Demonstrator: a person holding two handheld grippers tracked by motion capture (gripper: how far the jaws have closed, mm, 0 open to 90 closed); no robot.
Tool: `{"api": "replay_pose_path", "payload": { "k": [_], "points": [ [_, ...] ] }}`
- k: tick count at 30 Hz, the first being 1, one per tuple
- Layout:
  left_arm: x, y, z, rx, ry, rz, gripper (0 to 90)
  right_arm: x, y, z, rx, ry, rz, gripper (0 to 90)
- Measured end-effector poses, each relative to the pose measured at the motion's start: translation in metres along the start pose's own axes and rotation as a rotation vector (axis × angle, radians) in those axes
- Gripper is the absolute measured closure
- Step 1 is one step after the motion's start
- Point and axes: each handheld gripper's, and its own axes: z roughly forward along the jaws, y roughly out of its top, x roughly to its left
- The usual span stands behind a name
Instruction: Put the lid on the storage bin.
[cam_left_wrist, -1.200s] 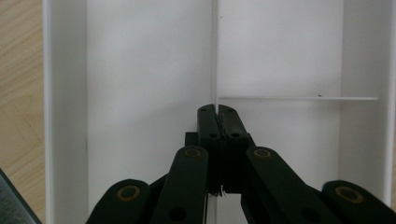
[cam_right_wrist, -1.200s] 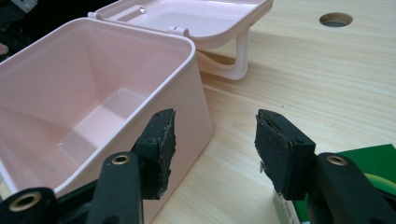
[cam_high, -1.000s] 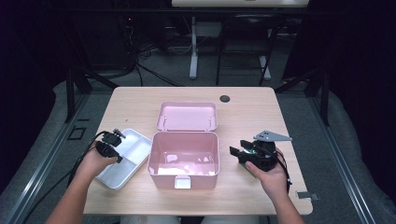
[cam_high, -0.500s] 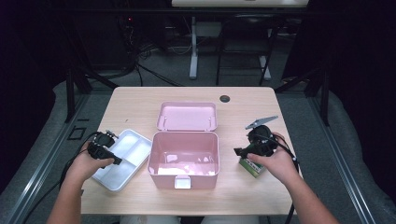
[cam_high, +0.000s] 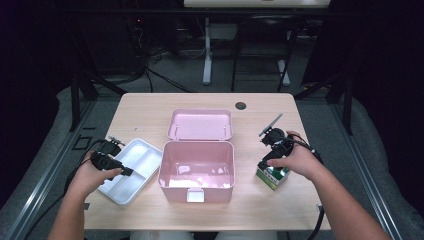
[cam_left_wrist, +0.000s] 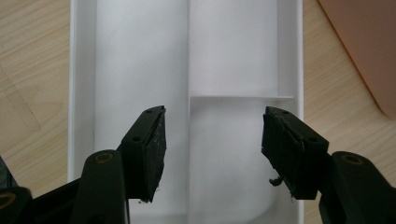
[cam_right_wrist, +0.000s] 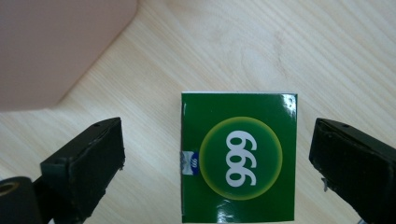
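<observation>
my right tongs (cam_right_wrist: 217, 154) hang open over the green box (cam_right_wrist: 239, 156), low in the right gripper view, jaws standing wide on either side of it and touching nothing; they have just been opening. in the high view that box (cam_high: 272, 176) lies on the table (cam_high: 150, 107) at the right of centre, partly under my right hand (cam_high: 295, 160), just right of the pink case (cam_high: 197, 172).

my left tongs (cam_left_wrist: 212, 149) are open too, having just spread, with nothing between them. they hover over the white tray (cam_left_wrist: 233, 60), which sits at the lower left of the high view (cam_high: 131, 169), touching or nearly touching the case's left wall.

what could go wrong: the green box lies flat, so if i come down crooked one jaw may land on its top and push it instead of straddling it. its glossy skin could let it slip and twist in a shallow pinch. swinging it toward the case, i could clip the case's right rim, or its lid (cam_high: 200, 125) lying open behind.

on the left, the tray looks light; a jaw catching the divider (cam_left_wrist: 188, 46) or a thin wall could tip it or shove it against the case.
</observation>
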Motion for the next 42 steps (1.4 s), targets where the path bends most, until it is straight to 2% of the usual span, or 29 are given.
{"api": "replay_pose_path", "payload": {
  "k": [3,6,11,17,27,37,42],
  "points": [
    [0.002,-0.001,0.000,0.010,-0.011,0.011,40.0,-0.005,0.002,0.002,0.033,-0.003,-0.010,4.1],
    [0.003,-0.001,0.000,0.009,-0.012,-0.007,40.0,-0.011,0.003,0.005,0.072,-0.007,-0.017,5.5],
    [0.004,-0.001,-0.003,-0.002,-0.019,-0.006,40.0,-0.019,0.003,0.010,0.112,0.004,-0.003,7.8],
    [0.005,-0.002,-0.003,-0.006,-0.022,-0.010,40.0,-0.021,0.001,0.017,0.159,0.008,-0.013,7.7],
    [0.004,-0.001,-0.003,-0.004,-0.029,-0.002,40.0,-0.020,0.000,0.026,0.175,0.025,-0.028,7.6],
    [0.006,-0.002,-0.003,-0.006,-0.033,-0.007,40.0,-0.025,-0.006,0.036,0.184,0.039,-0.010,8.4],
    [0.007,-0.003,-0.004,-0.008,-0.034,-0.006,40.0,-0.027,-0.008,0.038,0.183,0.058,0.008,12.9]
  ]
}}
